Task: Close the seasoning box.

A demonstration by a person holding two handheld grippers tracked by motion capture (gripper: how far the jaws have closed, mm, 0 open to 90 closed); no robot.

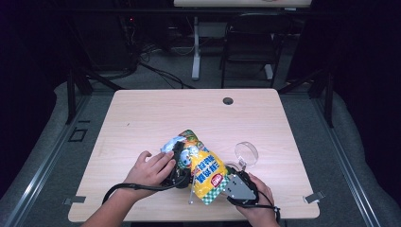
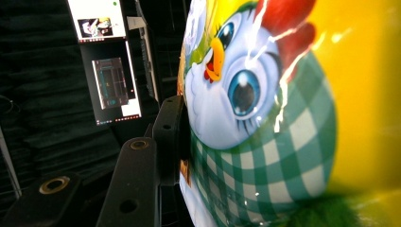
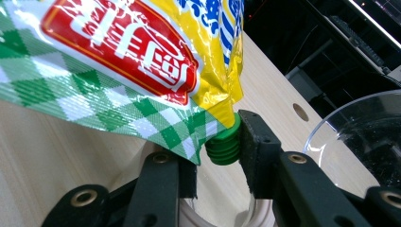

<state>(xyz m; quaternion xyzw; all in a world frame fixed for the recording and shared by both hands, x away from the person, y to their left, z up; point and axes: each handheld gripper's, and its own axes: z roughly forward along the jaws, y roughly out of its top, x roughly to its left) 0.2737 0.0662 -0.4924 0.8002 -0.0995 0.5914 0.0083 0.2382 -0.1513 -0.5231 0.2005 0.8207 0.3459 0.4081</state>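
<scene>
1. The left gripper (image 1: 182, 163) sits at the upper end of a yellow snack-style pouch (image 1: 204, 168), and the person's left hand (image 1: 150, 169) wraps around it from the near-left side.
2. In the left gripper view, one black jaw lies flat against the printed face of the pouch (image 2: 265, 118), beside a cartoon chicken with a green checked bib. The other jaw is hidden behind the pouch, so this gripper looks to be pinching the pouch between its jaws.
3. The right gripper (image 1: 236, 185) sits at the lower end of the pouch, with the right hand (image 1: 259, 201) behind it at the near edge of the table (image 1: 142, 113).
4. In the right gripper view, a green ribbed cap (image 3: 224, 145) at the corner of the pouch (image 3: 118, 52) stands between the two jaws. The jaw on the right of that view touches the cap; the other stands just below the pouch's checked edge, so a firm clamp cannot be told.
5. A clear bowl (image 1: 247, 153) stands just beyond the right gripper, on its far side; its rim (image 3: 359, 137) shows beside that gripper's jaw.
</scene>
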